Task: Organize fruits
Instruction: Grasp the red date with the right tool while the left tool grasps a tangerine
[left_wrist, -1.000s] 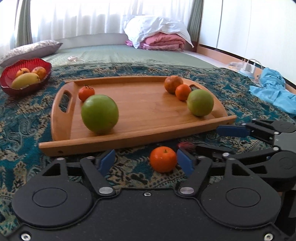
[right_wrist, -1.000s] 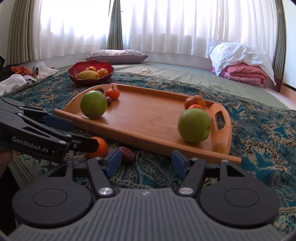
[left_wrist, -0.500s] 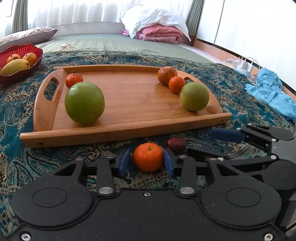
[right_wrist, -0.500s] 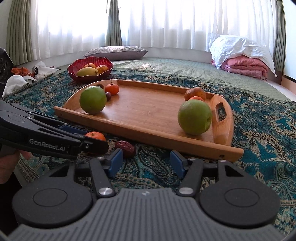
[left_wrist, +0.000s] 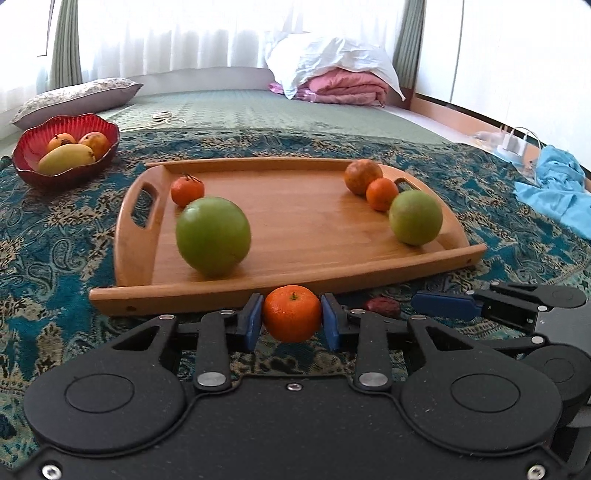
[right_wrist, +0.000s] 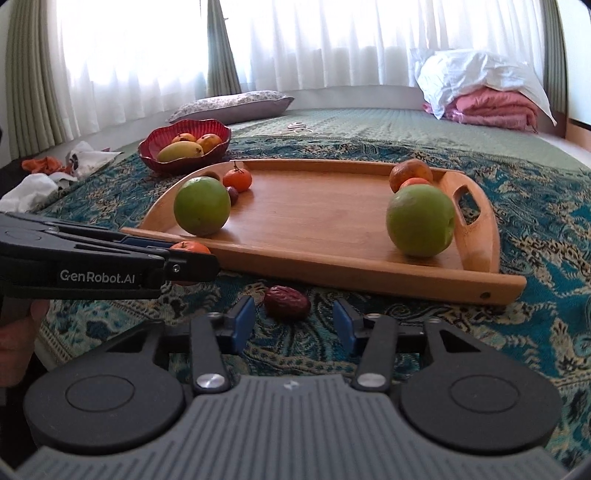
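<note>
left gripper (left_wrist: 291, 320): jaws pinching mandarin (left_wrist: 291, 314), by tray's (left_wrist: 303, 284) near rim | right gripper (right_wrist: 291, 320): jaws closing, spread around date (right_wrist: 287, 297), not touching

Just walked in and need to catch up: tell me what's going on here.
A person is sorting fruit with tongs in each hand. The left tongs are shut on a small orange just in front of the wooden tray. The right tongs have just been closing around a dark red date on the patterned cloth, pads not yet touching it. Two green fruits and small oranges already sit on the tray.
</note>
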